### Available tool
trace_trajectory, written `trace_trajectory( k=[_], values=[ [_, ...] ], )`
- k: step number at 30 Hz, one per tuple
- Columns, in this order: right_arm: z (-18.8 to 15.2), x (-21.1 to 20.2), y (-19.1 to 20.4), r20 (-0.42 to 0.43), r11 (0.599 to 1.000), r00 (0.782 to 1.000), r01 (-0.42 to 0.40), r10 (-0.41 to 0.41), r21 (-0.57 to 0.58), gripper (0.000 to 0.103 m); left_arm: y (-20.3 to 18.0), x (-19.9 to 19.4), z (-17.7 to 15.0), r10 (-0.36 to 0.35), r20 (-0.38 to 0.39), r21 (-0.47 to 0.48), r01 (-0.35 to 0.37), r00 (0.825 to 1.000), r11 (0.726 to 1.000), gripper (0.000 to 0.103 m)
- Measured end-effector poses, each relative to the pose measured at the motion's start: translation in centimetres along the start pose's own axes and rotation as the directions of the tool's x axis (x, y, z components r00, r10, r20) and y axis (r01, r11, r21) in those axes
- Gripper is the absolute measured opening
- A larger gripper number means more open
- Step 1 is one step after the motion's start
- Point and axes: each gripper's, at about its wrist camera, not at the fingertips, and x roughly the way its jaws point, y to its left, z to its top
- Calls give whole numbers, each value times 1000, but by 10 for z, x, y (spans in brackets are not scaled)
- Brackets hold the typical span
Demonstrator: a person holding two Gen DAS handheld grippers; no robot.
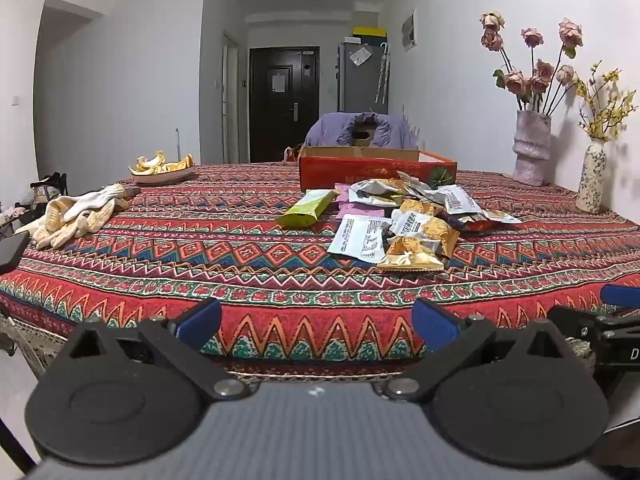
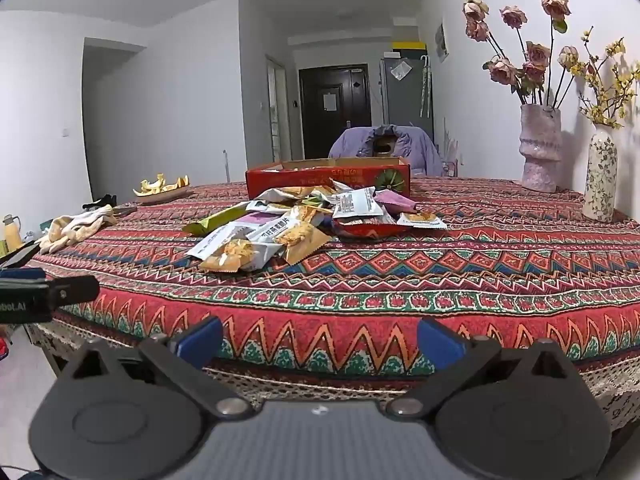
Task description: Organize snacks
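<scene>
Both grippers poised off the near edge of the desk (image 1: 248, 240), tipped slightly downward. Left gripper (image 1: 318, 322): blue fingers (image 1: 200, 320) spread fully wide, nothing between them. Right gripper (image 2: 320, 336): fingers (image 2: 438, 340) likewise spread wide and empty.

Heap of snack packets (image 1: 404, 220) loose on the patterned cloth, toward the far edge, a little right of the desk's middle in the left wrist view. Gold packet (image 1: 412, 256) at the near end of the heap, white packet (image 1: 360, 236) touching it on the left, green packet (image 1: 308, 210) angled at the heap's left side. Red box (image 1: 376, 170) open-topped, right behind the heap, near the far edge; whether touching the packets, impossible to tell.

Work gloves (image 1: 80, 212) crumpled by the left edge. Plate of peels (image 1: 162, 168) at the far left corner. 2 vases along the right edge: pink vase (image 1: 532, 148) with dried roses, and slim floral vase (image 1: 592, 180) with yellow sprigs just nearer. Purple jacket (image 1: 360, 130) beyond the far edge.
</scene>
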Motion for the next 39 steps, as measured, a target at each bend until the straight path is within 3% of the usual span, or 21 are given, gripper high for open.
trace_trajectory(
  k=[5,39],
  values=[
    [-1,-5,1,51,1000,999,5,-4,-16,103,-2,-1,-1,0,19,11,0,1000,1000,103],
    [-2,-8,0,49,999,998,30,-29,-24,103,-6,-7,-1,-4,39,28,3,999,1000,103]
  ],
)
